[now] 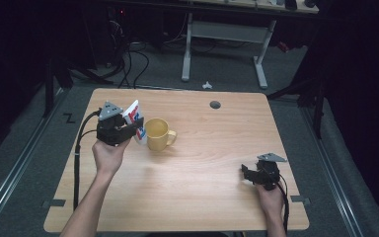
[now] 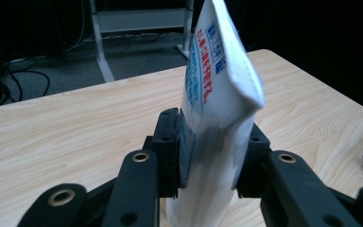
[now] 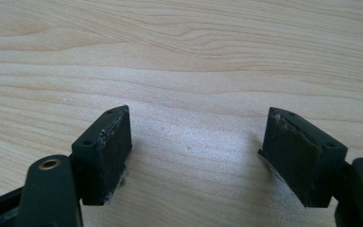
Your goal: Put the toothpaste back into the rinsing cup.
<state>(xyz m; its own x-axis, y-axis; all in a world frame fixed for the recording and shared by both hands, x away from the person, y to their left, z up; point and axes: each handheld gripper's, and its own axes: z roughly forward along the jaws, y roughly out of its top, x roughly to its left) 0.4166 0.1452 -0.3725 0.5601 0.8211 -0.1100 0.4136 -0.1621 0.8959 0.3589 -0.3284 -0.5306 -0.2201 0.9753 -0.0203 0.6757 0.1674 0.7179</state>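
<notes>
The bench (image 1: 192,192) is a pale wooden top with rounded corners and a clear grain running across it. A small round grey hole (image 1: 215,104) sits near its far edge, a little right of the middle. A yellow mug (image 1: 158,134) stands on the left half of the bench, its handle turned to the right. Beside the mug a white packet (image 1: 135,117) with red and blue print is held just over the wood.

Light wood bench (image 1: 202,187) w/ round hole (image 1: 215,104) near far edge. Behind it: grey floor, cables (image 1: 128,61), white-legged desk (image 1: 224,32).
</notes>
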